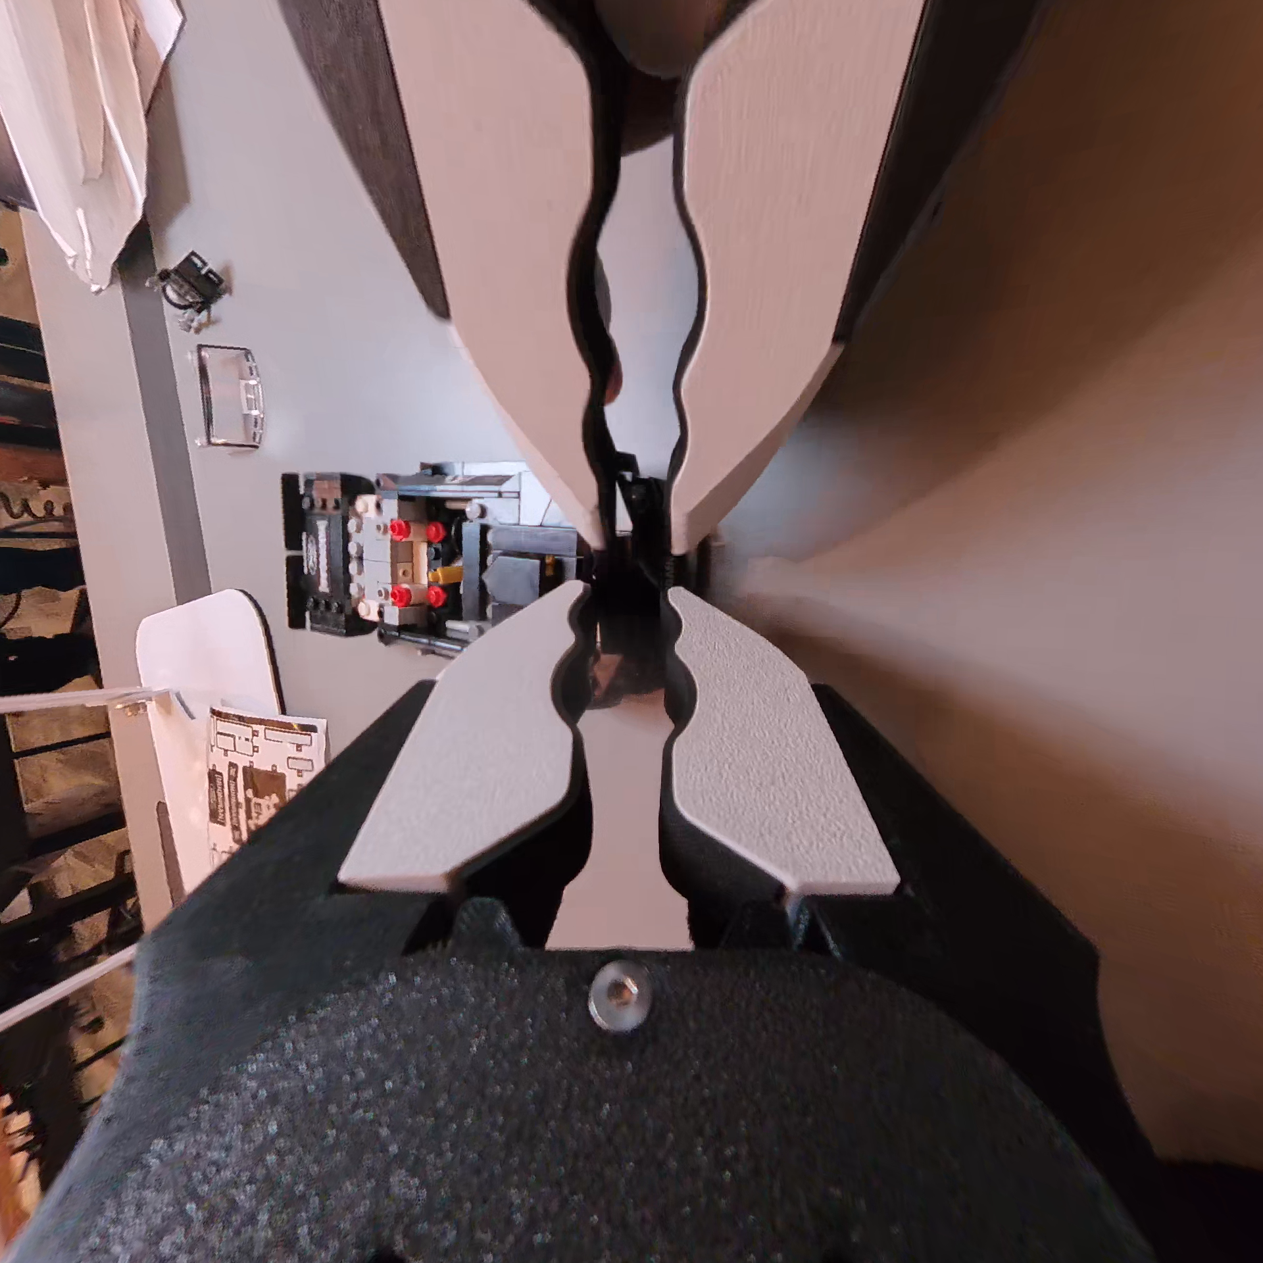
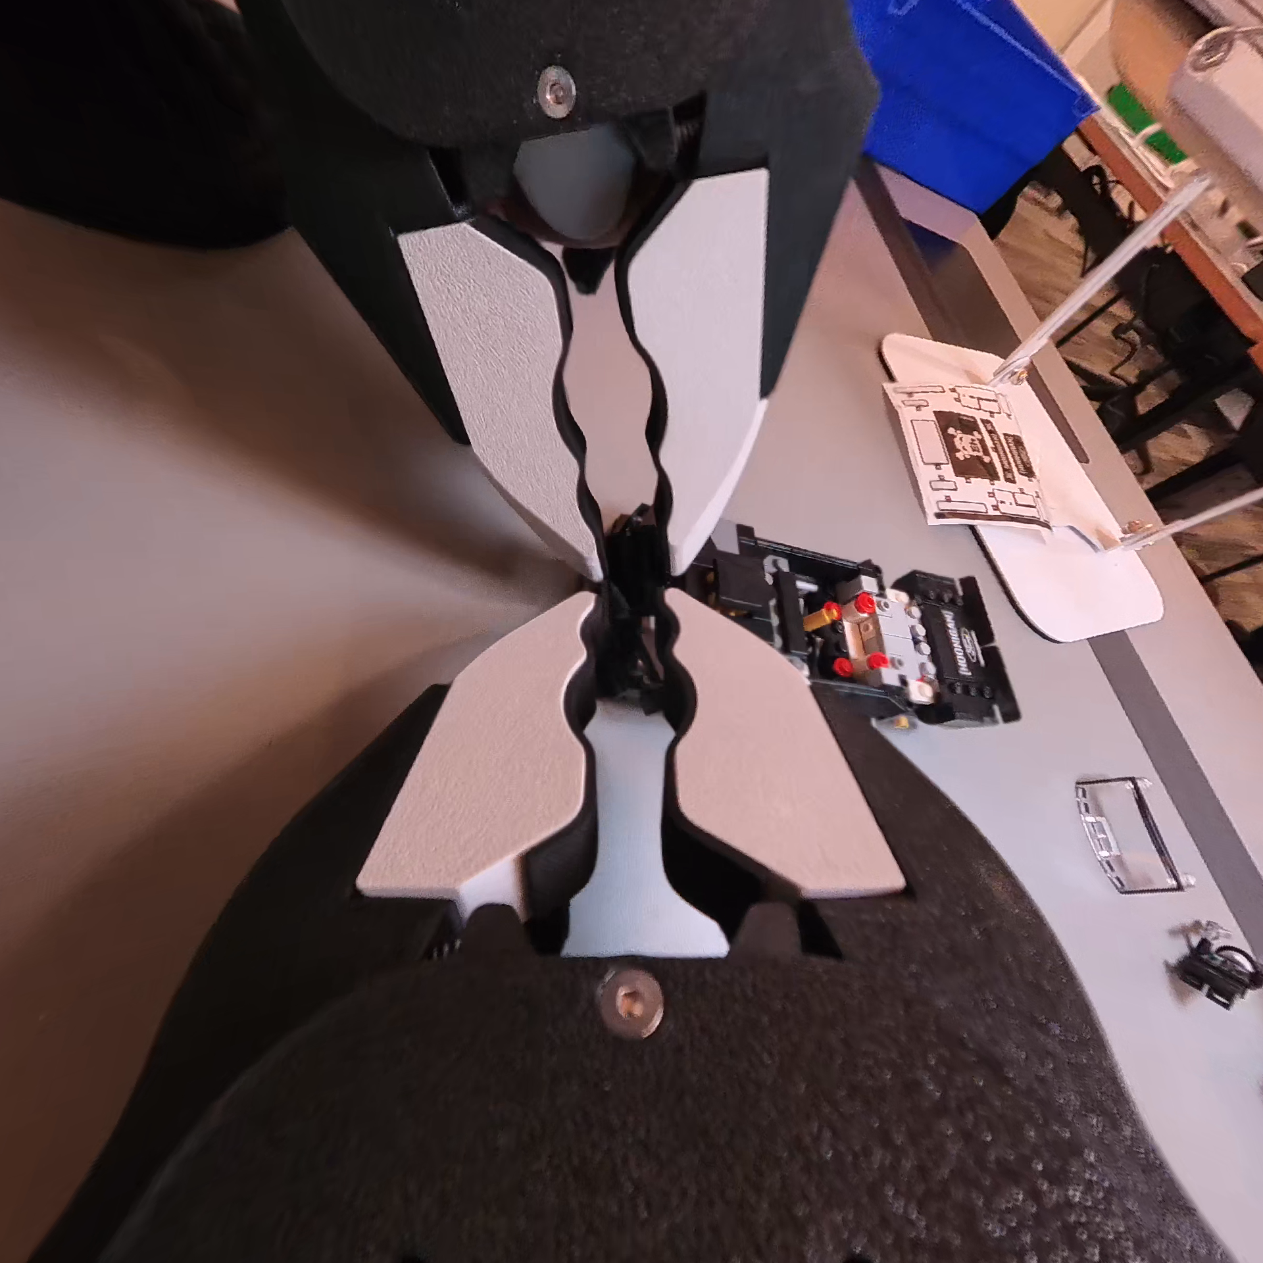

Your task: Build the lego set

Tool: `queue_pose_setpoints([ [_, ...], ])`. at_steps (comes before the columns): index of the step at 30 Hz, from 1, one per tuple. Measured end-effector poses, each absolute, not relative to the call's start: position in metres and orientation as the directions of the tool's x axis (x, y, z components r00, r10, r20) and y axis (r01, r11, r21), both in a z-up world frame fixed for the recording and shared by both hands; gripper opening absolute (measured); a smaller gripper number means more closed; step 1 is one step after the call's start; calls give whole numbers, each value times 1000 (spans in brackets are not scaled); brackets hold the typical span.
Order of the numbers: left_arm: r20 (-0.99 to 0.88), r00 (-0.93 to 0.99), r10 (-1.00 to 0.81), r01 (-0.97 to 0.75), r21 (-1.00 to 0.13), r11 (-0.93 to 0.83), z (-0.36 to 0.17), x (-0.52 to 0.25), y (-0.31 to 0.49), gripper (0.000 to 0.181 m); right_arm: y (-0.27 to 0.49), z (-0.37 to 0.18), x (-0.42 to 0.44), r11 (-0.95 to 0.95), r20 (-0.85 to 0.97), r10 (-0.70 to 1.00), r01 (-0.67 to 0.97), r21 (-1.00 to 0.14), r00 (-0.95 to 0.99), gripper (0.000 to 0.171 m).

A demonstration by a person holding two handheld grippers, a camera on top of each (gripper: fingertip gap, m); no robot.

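Note:
My two grippers meet tip to tip above the grey table (image 2: 888, 854). My left gripper (image 1: 630, 593) and my right gripper (image 2: 630, 601) are both shut on a small black lego assembly (image 1: 632, 618) (image 2: 625, 656) held between them. In the left wrist view the right gripper (image 1: 639, 545) comes in from the top. In the right wrist view the left gripper (image 2: 635, 571) comes in from the top. A partly built black and grey lego car (image 1: 410, 553) (image 2: 888, 635) with red studs lies on the table behind the grippers.
A clear windshield piece (image 1: 232, 396) (image 2: 1128, 834) and a small black part (image 1: 191, 280) (image 2: 1216, 970) lie near the table edge. A sticker sheet (image 1: 260, 772) (image 2: 970, 458) rests on a white stand base (image 1: 198, 635) (image 2: 1080, 581). A blue bin (image 2: 957, 102) stands farther back.

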State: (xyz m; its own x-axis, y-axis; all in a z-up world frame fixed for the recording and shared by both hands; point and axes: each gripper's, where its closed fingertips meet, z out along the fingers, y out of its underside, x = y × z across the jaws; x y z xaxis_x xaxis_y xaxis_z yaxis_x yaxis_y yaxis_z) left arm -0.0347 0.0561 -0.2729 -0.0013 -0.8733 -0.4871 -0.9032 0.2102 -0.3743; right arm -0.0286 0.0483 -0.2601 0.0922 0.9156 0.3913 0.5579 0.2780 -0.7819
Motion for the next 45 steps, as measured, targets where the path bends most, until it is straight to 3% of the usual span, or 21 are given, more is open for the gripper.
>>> queue_pose_setpoints([
  [5,-426,61,-903,-859,-483,170,-266,-46,57,17,48,-250,-28,248,351,930,513,-822,112,23],
  [19,-434,13,-901,-824,-515,237,-255,-39,52,18,53,-253,-36,276,408,903,549,-789,133,17],
  [27,-140,128,-982,-680,-733,16,-267,-64,69,50,60,-261,-34,218,375,912,579,-786,165,18],
  [39,-242,24,-970,-740,-656,145,-284,-47,82,71,58,-260,-34,180,327,931,581,-794,159,18],
  [45,-284,1,-959,-765,-618,182,-284,-45,80,61,57,-258,-33,170,312,937,574,-801,158,18],
])
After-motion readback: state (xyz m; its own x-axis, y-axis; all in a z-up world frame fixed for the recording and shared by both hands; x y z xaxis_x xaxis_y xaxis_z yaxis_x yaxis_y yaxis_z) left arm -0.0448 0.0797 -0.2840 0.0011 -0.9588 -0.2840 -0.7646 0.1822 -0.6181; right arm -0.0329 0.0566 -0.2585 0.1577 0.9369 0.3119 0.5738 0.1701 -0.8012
